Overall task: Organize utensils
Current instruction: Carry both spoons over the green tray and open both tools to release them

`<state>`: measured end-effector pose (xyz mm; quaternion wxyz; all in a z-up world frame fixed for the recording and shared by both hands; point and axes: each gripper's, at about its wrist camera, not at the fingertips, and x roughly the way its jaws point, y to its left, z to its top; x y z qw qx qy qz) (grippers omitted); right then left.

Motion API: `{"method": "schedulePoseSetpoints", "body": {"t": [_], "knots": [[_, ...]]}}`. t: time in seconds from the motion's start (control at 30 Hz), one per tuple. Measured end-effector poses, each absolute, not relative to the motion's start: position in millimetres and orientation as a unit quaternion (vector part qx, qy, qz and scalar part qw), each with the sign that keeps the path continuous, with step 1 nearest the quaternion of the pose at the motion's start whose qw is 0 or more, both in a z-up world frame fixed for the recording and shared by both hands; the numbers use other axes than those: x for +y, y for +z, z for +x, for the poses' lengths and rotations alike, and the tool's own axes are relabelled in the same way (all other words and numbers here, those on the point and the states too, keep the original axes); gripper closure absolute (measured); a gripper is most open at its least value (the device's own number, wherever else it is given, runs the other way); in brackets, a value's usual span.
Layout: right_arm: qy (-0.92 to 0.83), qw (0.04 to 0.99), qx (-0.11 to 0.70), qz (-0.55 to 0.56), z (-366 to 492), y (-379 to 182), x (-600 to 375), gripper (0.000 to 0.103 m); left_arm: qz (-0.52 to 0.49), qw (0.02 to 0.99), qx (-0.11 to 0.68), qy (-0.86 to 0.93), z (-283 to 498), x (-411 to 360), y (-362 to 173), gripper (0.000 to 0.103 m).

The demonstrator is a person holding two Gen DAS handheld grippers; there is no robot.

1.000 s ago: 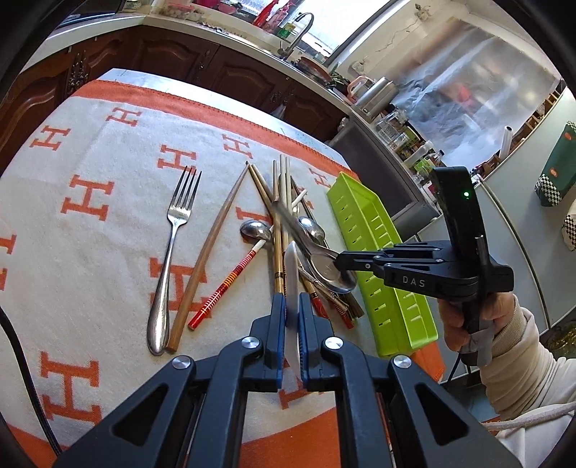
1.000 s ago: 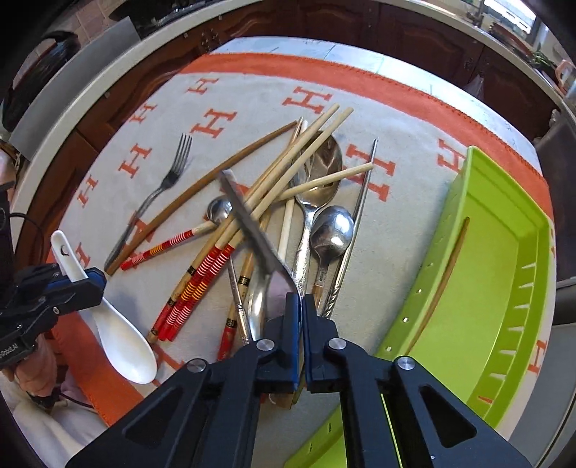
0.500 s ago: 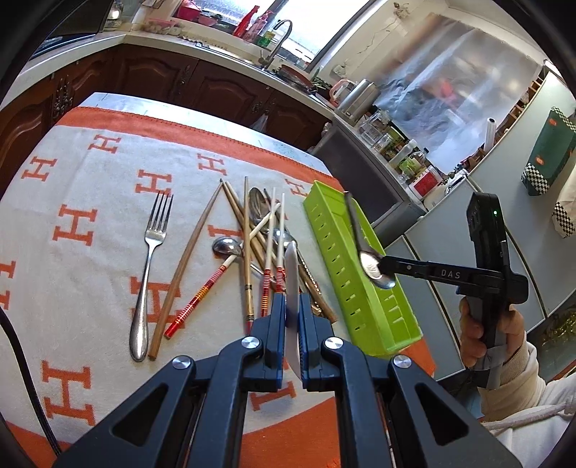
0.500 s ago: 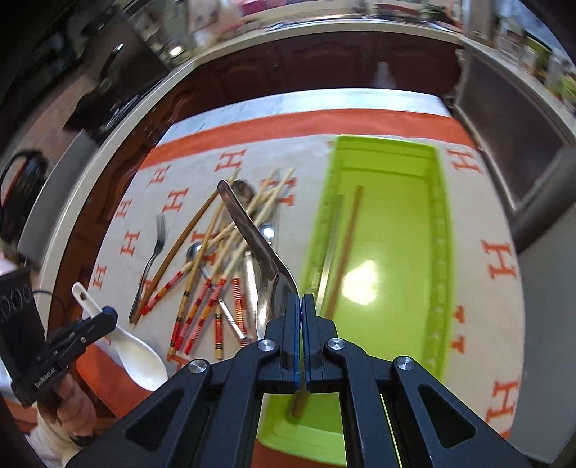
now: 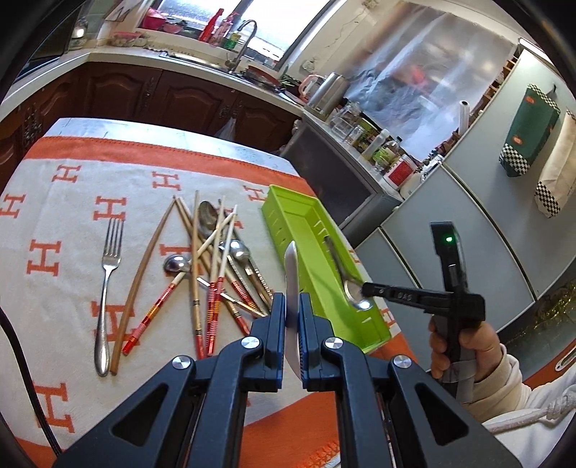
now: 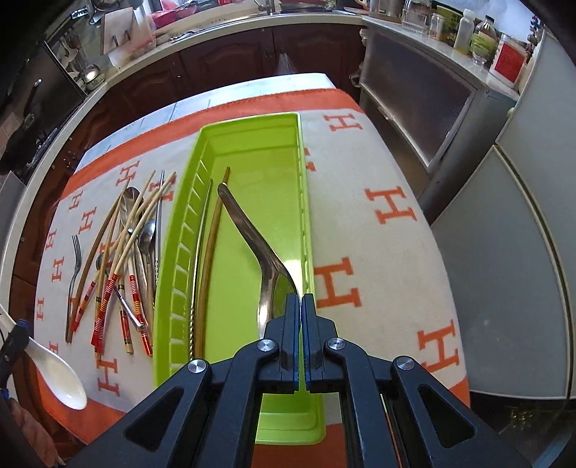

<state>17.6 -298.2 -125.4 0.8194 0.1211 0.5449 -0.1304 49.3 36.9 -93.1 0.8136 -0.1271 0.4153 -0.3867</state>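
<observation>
A metal spoon (image 6: 268, 284) is being pinched by the right gripper (image 6: 301, 298) over the green tray (image 6: 248, 122), maybe not touching it. A white spoon (image 5: 292, 284) is being squeezed by the left gripper (image 5: 291, 302).

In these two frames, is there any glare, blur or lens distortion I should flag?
Left wrist view: sharp; fisheye bends the counter edge, the window is blown out, dark vignette at the corners. Right wrist view: also sharp; a bright glare patch on the green tray floor beside the metal spoon, and the table edge curves strongly.
</observation>
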Motion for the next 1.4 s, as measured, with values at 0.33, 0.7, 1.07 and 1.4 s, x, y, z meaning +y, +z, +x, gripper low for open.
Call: {"method": "schedulePoseSetpoints", "body": {"t": [0.33,0.7,1.07,1.4], "knots": [[-0.105,0.834,0.509,0.183,2.9,-115.6,-303.9,0.096,-0.108,0.796,0.410,-0.432,49.9,-0.7,-68.7,0.099],[-0.126,0.829,0.478,0.262,-29.6,-116.1,-345.7,0.095,-0.043,0.767,0.425,-0.478,68.3,-87.3,-63.5,0.099],[-0.139,0.828,0.474,0.265,-43.9,-123.7,-354.0,0.095,0.076,0.731,0.499,-0.459,75.8,-160.7,-125.2,0.098],[-0.138,0.828,0.482,0.252,-40.7,-127.6,-344.5,0.095,0.065,0.766,0.496,-0.404,70.2,-150.2,-112.9,0.047]]}}
